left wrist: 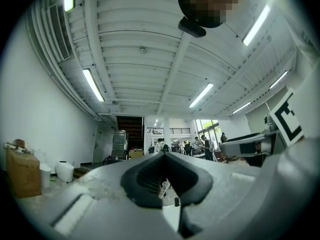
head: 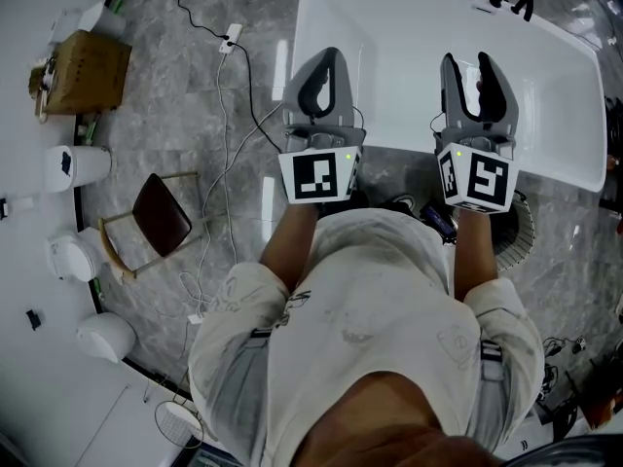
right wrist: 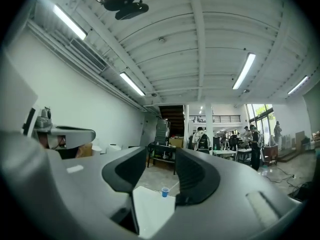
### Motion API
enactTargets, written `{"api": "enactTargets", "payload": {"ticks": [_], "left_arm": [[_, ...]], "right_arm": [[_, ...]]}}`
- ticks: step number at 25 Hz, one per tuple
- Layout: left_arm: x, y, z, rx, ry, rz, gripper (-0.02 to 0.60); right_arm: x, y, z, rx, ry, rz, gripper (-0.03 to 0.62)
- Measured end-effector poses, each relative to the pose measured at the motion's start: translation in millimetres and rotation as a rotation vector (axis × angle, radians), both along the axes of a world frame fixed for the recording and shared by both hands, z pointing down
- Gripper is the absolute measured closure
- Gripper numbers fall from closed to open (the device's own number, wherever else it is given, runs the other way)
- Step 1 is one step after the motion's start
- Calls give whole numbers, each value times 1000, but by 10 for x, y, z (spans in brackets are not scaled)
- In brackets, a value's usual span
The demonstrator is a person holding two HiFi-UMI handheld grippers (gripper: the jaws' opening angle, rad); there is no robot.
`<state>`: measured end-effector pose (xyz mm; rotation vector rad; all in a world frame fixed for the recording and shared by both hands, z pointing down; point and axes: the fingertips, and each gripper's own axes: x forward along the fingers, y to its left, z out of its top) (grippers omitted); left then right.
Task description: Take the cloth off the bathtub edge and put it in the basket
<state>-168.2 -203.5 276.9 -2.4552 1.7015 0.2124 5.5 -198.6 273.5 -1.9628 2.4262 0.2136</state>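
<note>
Grey marble floor surrounds the white bathtub. We hold the left hand-held gripper with its jaws together and the right hand-held gripper with its jaws apart, both empty. We see no cloth on the tub edge. It may already lie in the half-hidden basket.

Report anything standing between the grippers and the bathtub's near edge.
Nothing visible does. The left gripper and right gripper hang over the bathtub, both empty. No cloth shows on its edge; what looks like the basket stands by the right gripper.

Left gripper closed, right gripper parted
</note>
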Motion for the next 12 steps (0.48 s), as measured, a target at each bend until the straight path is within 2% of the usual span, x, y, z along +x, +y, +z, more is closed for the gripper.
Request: {"api": "enactTargets", "payload": {"ticks": [3,6,8,12], "left_arm": [[35,-8,5,3,1,7,580],[79,-13,7,5,0,17,580],[98,-14,15,0,1,22,580],[141,-40,0,4,1,32,580]], "right_arm": [[35,4,-2,13,-1,24,469],[41,12,-4,23,-2,28,568],[37,34,-27,36,-7,24,592],[58,22,-62,44,-12,18,592]]}}
